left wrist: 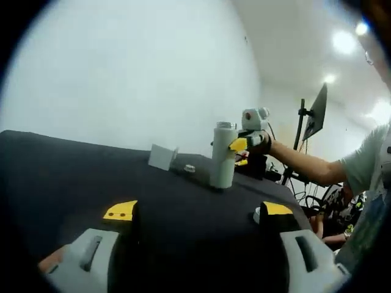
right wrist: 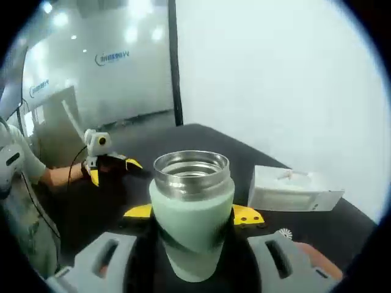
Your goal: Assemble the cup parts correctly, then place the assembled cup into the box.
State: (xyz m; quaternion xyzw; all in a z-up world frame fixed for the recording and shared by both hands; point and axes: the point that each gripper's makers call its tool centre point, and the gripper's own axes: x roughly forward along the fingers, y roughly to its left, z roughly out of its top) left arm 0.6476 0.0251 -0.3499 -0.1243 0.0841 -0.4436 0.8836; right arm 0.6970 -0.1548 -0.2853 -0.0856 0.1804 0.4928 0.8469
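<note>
A pale green cup body [left wrist: 222, 160] with a steel threaded rim stands upright on the black table [left wrist: 73, 171]. My right gripper [left wrist: 240, 152] is shut on its side; in the right gripper view the cup [right wrist: 192, 207] sits between the yellow-tipped jaws of that gripper [right wrist: 193, 213]. A small round lid part [left wrist: 190, 168] lies on the table beside the cup, also seen as the lid part [right wrist: 284, 233] at lower right. My left gripper [left wrist: 198, 210] stands open near the table, holding nothing; it shows across the table as the left gripper [right wrist: 113, 170].
A white open box [left wrist: 163, 157] sits on the table left of the cup, and appears as the box [right wrist: 293, 189] behind the cup. A person's arm [left wrist: 305, 165] reaches in from the right. A monitor on a stand [left wrist: 314, 113] rises beyond the table.
</note>
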